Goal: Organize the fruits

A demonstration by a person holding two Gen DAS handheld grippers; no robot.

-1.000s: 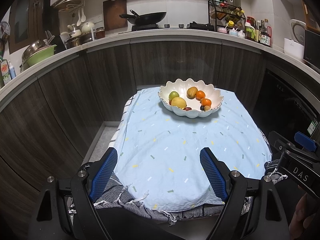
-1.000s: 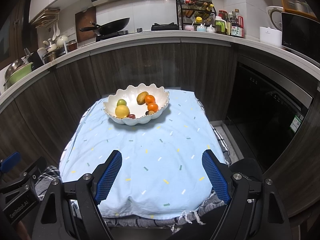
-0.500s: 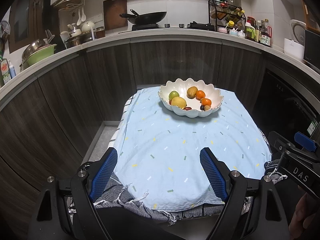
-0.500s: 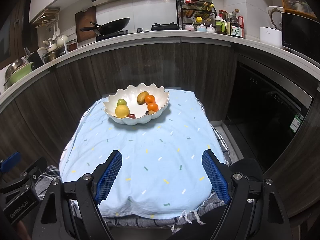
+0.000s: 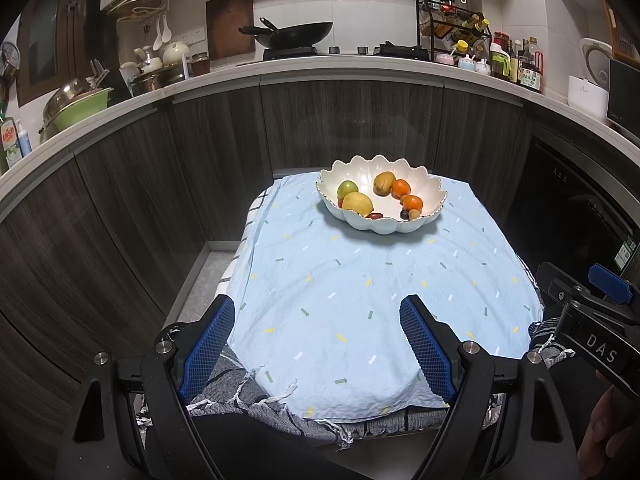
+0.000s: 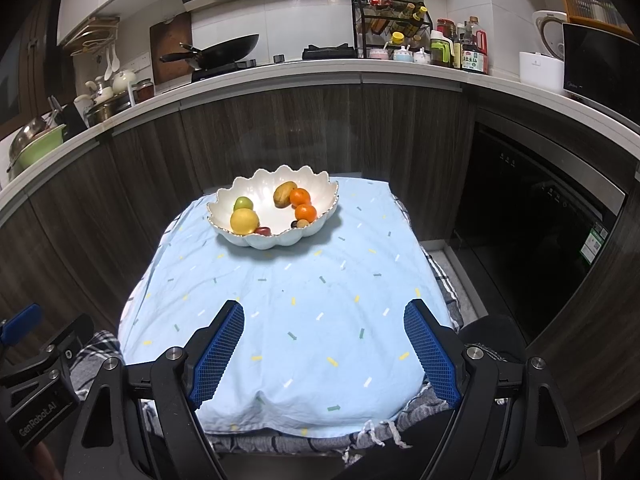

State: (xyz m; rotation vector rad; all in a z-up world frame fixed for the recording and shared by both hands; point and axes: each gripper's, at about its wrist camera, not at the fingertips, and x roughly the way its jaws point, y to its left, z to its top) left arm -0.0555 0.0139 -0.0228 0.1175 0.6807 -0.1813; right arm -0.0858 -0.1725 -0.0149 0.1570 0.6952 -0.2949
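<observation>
A white scalloped bowl (image 5: 430, 184) (image 6: 320, 190) stands at the far end of a small table under a light blue cloth (image 5: 360, 280) (image 6: 288, 300). In it lie a yellow fruit (image 5: 357, 204) (image 6: 244, 221), a green fruit (image 5: 347, 188) (image 6: 243, 203), a brown kiwi (image 5: 383, 183) (image 6: 284, 194), two oranges (image 5: 401, 188) (image 6: 300, 197) and some small dark fruits (image 5: 375, 216). My left gripper (image 5: 316, 312) hangs open over the near edge of the cloth, nothing between its blue pads. My right gripper (image 6: 324, 316) is open and empty there too.
Dark wood cabinets curve round behind the table, under a white counter (image 5: 320, 68) with a wok (image 5: 292, 36), a bottle rack (image 5: 452, 28) and dishes. A dark appliance front (image 6: 532, 216) is on the right. The right gripper's body (image 5: 588, 320) shows beside the table.
</observation>
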